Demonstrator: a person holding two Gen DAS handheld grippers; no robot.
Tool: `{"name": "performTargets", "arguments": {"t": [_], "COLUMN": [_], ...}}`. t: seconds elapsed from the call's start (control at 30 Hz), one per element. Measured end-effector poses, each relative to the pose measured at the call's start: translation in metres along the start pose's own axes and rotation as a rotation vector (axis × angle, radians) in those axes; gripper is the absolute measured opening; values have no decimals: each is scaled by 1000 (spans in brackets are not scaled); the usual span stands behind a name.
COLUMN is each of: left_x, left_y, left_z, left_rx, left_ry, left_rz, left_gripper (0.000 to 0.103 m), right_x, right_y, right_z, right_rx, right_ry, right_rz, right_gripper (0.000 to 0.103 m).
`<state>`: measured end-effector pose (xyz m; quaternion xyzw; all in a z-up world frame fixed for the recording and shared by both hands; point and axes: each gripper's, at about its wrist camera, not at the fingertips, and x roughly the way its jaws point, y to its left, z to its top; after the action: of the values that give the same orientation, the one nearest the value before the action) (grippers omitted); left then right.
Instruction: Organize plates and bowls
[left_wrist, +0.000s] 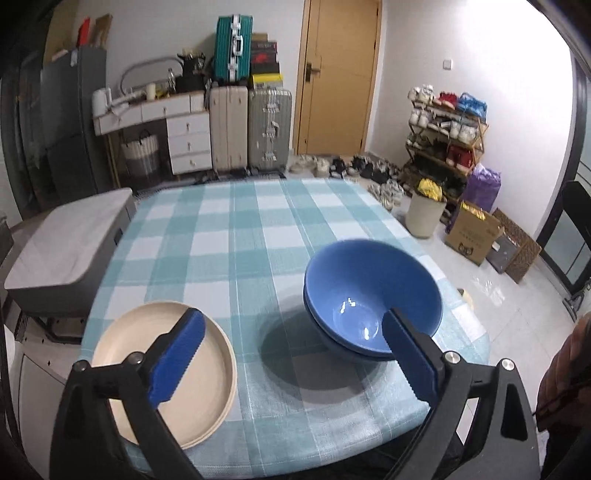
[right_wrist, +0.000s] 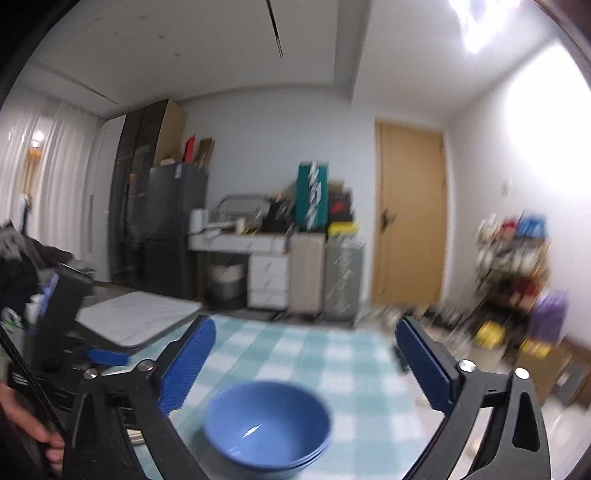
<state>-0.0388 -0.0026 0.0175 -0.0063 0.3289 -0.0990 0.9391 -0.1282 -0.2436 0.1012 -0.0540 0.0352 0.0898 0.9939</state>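
Note:
A stack of blue bowls (left_wrist: 371, 301) sits near the right front of the checked tablecloth (left_wrist: 229, 236). A stack of beige plates (left_wrist: 207, 369) lies at the front left. My left gripper (left_wrist: 291, 354) is open and empty above the cloth, between plates and bowls; its left finger overlaps the plates, its right finger overlaps the bowls' near rim. In the blurred right wrist view the blue bowls (right_wrist: 267, 428) sit low between the fingers of my right gripper (right_wrist: 304, 363), which is open, empty and raised above them.
A grey side table (left_wrist: 66, 243) stands left of the table. Suitcases (left_wrist: 251, 125), a drawer unit, a wooden door (left_wrist: 340, 74), a shoe rack (left_wrist: 443, 140), a bin and boxes line the far room. The table's right edge drops to tiled floor.

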Motion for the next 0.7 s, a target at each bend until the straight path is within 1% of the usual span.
{"name": "performTargets", "arguments": {"t": [0.03, 0.07, 0.13, 0.2, 0.27, 0.33, 0.4, 0.43, 0.47, 0.53, 0.57, 0.7], "left_x": [-3, -6, -10, -13, -16, -20, -24, -24, -24, -23, -20, -10], "left_y": [-1, -4, -9, -12, -13, -12, -9, -7, -5, -5, -5, -3], "left_z": [0, 0, -2, -3, -4, -5, -7, -9, -11, -15, -18, -23], "left_rx": [10, 28, 70, 95, 100, 90, 66, 47, 32, 25, 28, 15], "left_ry": [-12, -27, -66, -79, -100, -123, -148, -156, -161, -165, -157, -112], "left_rz": [17, 39, 87, 123, 155, 169, 179, 182, 186, 198, 202, 182], "left_gripper": [99, 100, 103, 103, 103, 103, 103, 103, 103, 103, 103, 103], "right_x": [-3, -8, -9, -6, -1, 1, 2, 4, 10, 18, 21, 26], "right_y": [4, 5, 6, 4, -3, -9, -14, -16, -17, -13, -9, 5], "right_z": [0, 1, -1, -3, -7, -14, -21, -25, -31, -38, -44, -62], "right_rx": [-26, -30, -11, 43, 118, 204, 276, 313, 344, 353, 340, 289], "right_ry": [-26, -41, -47, -15, 29, 54, 69, 99, 162, 237, 271, 335], "right_rz": [-24, -30, -22, 11, 61, 42, 60, 89, 131, 159, 153, 109], "right_gripper": [102, 102, 102, 102, 102, 102, 102, 102, 102, 102, 102, 102]}}
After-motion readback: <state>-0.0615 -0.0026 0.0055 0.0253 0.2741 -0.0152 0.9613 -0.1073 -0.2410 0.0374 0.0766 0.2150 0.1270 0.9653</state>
